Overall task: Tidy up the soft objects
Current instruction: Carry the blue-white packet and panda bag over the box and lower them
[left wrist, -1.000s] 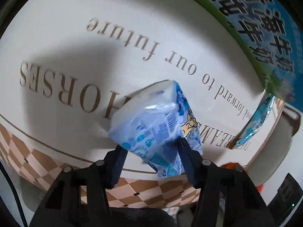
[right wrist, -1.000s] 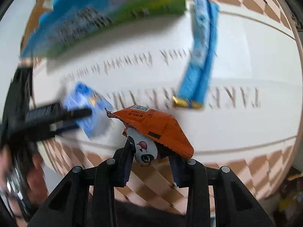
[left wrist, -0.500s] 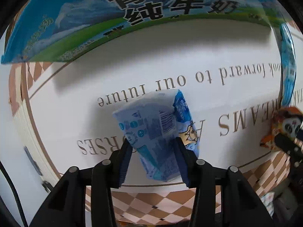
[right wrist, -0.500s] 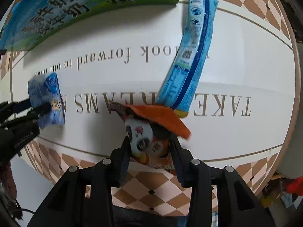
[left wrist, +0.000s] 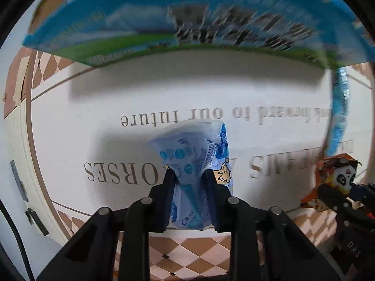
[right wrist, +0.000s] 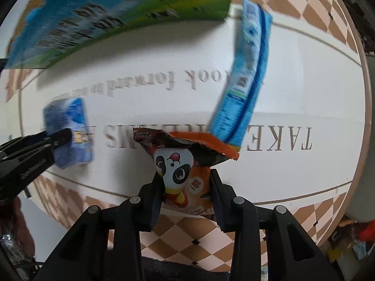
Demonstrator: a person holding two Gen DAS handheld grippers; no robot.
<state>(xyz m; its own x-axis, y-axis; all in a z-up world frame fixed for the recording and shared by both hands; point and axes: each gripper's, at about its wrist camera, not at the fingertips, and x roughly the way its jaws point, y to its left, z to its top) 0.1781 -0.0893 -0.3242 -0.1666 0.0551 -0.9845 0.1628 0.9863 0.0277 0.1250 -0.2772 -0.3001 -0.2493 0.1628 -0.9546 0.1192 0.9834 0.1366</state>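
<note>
My left gripper (left wrist: 189, 175) is shut on a light blue tissue packet (left wrist: 194, 154) and holds it above the white lettered mat (left wrist: 93, 121). The packet also shows in the right wrist view (right wrist: 70, 131) with the left gripper (right wrist: 61, 138) at far left. My right gripper (right wrist: 185, 178) is shut on an orange panda snack bag (right wrist: 185, 159). That bag (left wrist: 337, 175) and the right gripper (left wrist: 346, 192) show at the right edge of the left wrist view. A long blue wrapper (right wrist: 246, 77) lies on the mat just beyond the snack bag.
A large blue and green milk carton box (left wrist: 187, 18) stands at the far side of the mat, also in the right wrist view (right wrist: 105, 18). Brown checkered cloth (right wrist: 187, 241) borders the mat near me. The table edge drops off at left (left wrist: 21, 187).
Both grippers have moved closer to the box while holding their packets. The panda bag now sits upright in the right gripper, close under the long blue wrapper.
</note>
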